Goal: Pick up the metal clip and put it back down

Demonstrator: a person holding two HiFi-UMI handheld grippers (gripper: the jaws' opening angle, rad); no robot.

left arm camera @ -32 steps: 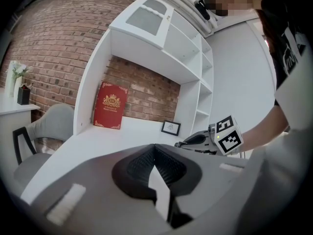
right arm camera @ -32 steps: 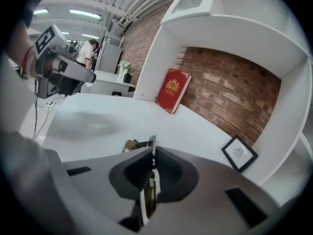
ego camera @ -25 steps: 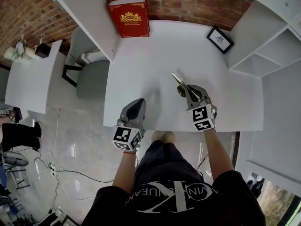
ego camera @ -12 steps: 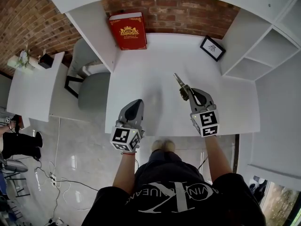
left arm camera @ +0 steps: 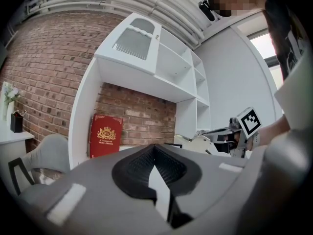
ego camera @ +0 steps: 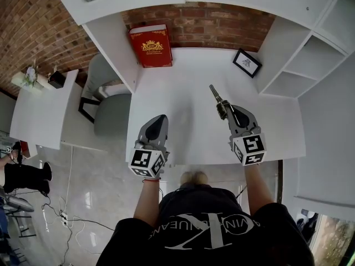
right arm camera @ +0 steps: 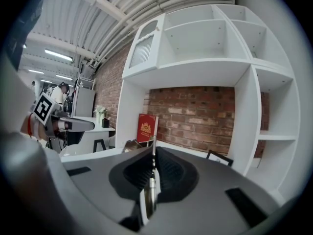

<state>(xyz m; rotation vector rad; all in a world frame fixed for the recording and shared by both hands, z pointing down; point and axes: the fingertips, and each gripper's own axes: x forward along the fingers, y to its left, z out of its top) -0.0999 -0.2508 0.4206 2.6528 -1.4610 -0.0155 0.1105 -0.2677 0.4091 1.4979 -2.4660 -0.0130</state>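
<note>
The metal clip (ego camera: 217, 100) is a thin silver and brass piece. It sticks out ahead of my right gripper (ego camera: 228, 111), which is shut on it over the right half of the white desk (ego camera: 183, 87). In the right gripper view the clip (right arm camera: 152, 182) shows edge-on as a narrow strip, pinched between the dark pads of the right gripper (right arm camera: 153, 153). My left gripper (ego camera: 161, 118) hovers at the desk's near edge, left of centre. In the left gripper view the left gripper (left arm camera: 154, 147) has its jaws shut with nothing between them.
A red book (ego camera: 150, 46) leans against the brick wall at the back left of the desk. A small framed picture (ego camera: 247, 63) lies at the back right. White shelves (ego camera: 310, 60) stand to the right. A grey chair (ego camera: 111, 112) and a side table (ego camera: 39, 104) are to the left.
The head view has tipped, so the desk sits lower in frame. The right gripper keeps the clip and stands a little nearer the framed picture. The left gripper has hardly moved.
</note>
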